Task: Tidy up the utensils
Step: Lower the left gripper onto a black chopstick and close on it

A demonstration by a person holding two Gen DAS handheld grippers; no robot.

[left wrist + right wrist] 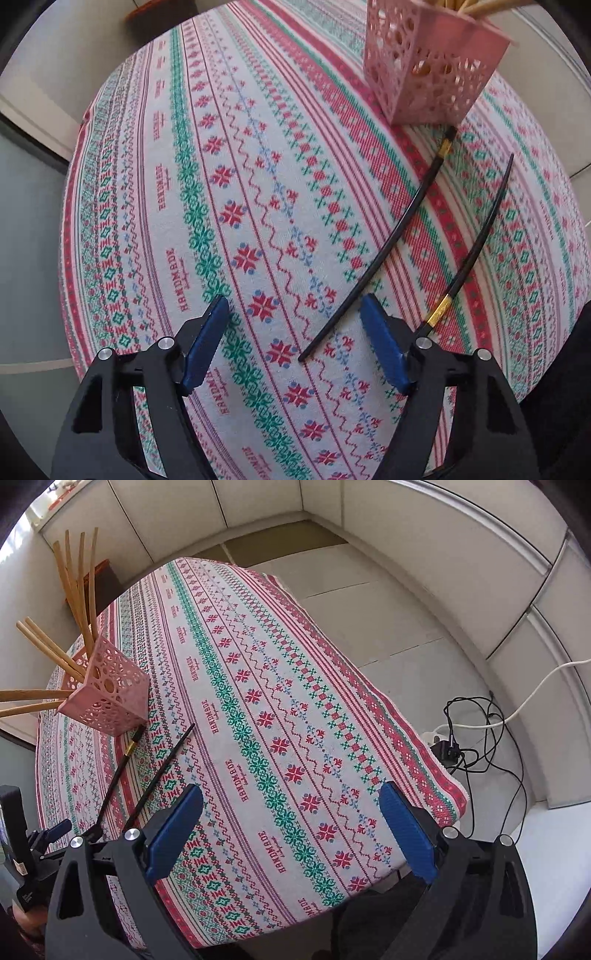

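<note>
Two black chopsticks lie on the patterned tablecloth [258, 184]. The nearer one [391, 243] has its thin tip on the cloth between my left gripper's [295, 347] blue pads, touching neither; that gripper is open. The other chopstick [471, 254], with a gold band, passes behind the right finger. A pink perforated holder [432, 66] with several wooden chopsticks stands beyond them. In the right wrist view, my right gripper [291, 834] hangs open over bare cloth, with nothing between its fingers. The holder [107, 690] and both black chopsticks [114, 779] [162, 768] lie to its left.
The table's right edge [406, 716] drops to a pale floor where a power strip and tangled cables [461, 738] lie. White cabinet fronts [461, 572] run around the room. A brown object [107, 579] stands past the table's far end.
</note>
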